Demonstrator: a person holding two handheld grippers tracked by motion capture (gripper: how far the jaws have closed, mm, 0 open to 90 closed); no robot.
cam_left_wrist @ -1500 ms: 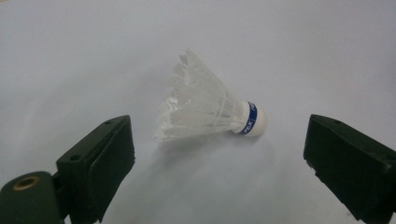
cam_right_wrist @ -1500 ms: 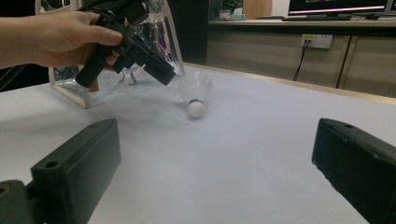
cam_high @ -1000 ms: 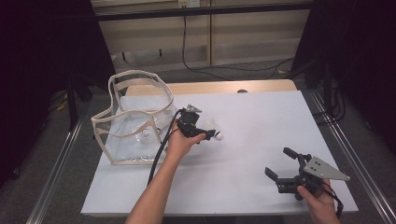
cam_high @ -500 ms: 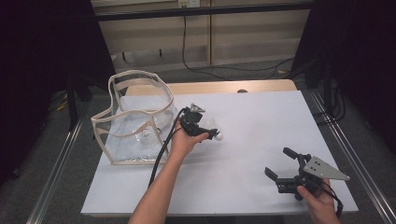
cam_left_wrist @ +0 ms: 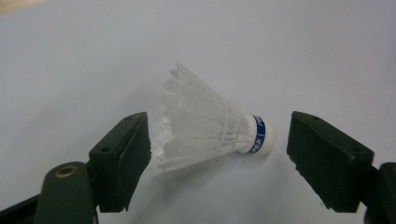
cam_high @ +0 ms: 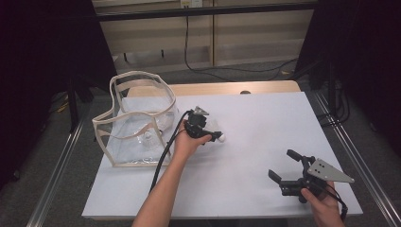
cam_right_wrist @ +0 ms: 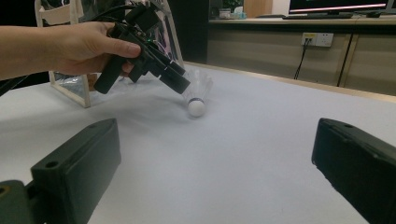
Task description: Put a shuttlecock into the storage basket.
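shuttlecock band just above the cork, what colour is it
Blue with white lettering, on the shuttlecock; clearest in the left gripper view.

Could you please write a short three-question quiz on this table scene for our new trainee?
1. True or false: the left gripper has its jaws pressed shut on the white feathered shuttlecock with the blue band.
2. Which stands nearest the clear plastic bag with cream trim: (a) the left gripper, (b) the right gripper?
3. Fill in: the shuttlecock lies on its ____ on the white table.

Key:
1. False; the jaws have just been closing, the shuttlecock lies between them, and the cork end is still clear of its jaw.
2. a
3. side
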